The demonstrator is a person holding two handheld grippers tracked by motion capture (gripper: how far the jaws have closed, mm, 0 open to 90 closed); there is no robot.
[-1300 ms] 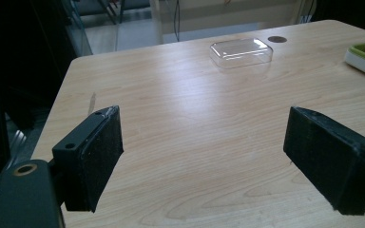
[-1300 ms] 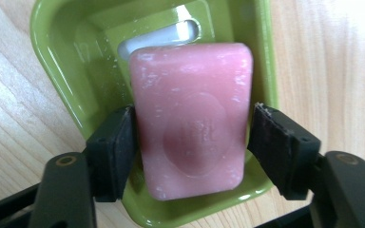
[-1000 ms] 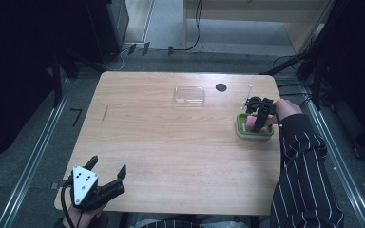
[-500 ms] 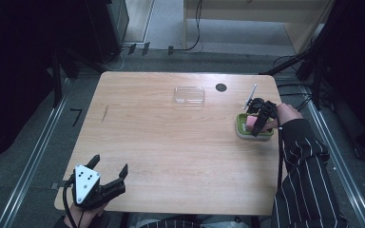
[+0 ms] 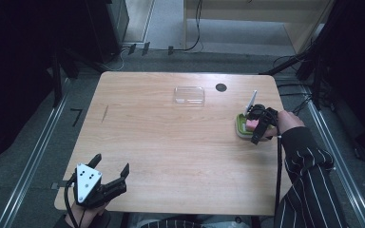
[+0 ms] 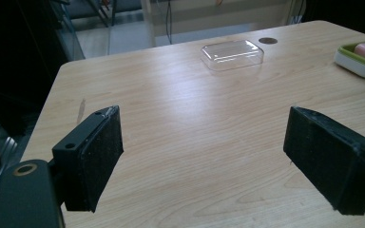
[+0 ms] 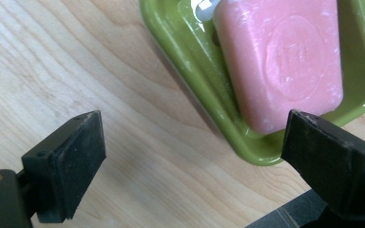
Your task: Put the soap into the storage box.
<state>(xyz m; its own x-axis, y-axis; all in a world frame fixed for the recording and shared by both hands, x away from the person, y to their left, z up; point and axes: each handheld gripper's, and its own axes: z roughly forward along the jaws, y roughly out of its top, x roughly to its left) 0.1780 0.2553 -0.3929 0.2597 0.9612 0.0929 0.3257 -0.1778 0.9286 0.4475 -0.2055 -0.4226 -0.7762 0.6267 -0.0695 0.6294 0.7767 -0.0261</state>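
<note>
A pink bar of soap [image 7: 280,57] lies in a green soap dish [image 7: 180,61] near the table's right edge. My right gripper [image 7: 195,161] hovers open just above the dish [image 5: 240,127], looking straight down. One jaw is over bare wood and the other over the dish's near rim. In the high view the right gripper [image 5: 256,127] covers most of the soap. My left gripper [image 5: 111,162] stands open at the near left corner with nothing between its jaws [image 6: 204,152]. A clear plastic lid [image 5: 189,94] lies at the far middle of the table.
A dark round hole [image 5: 221,87] sits in the tabletop just right of the lid. The wooden table [image 5: 171,142] is bare across its middle. From the left gripper view the lid [image 6: 232,53] and the dish [image 6: 361,64] lie far ahead.
My right gripper has shifted a little toward the near side of the dish and lowered over it. The left gripper has stayed put.
</note>
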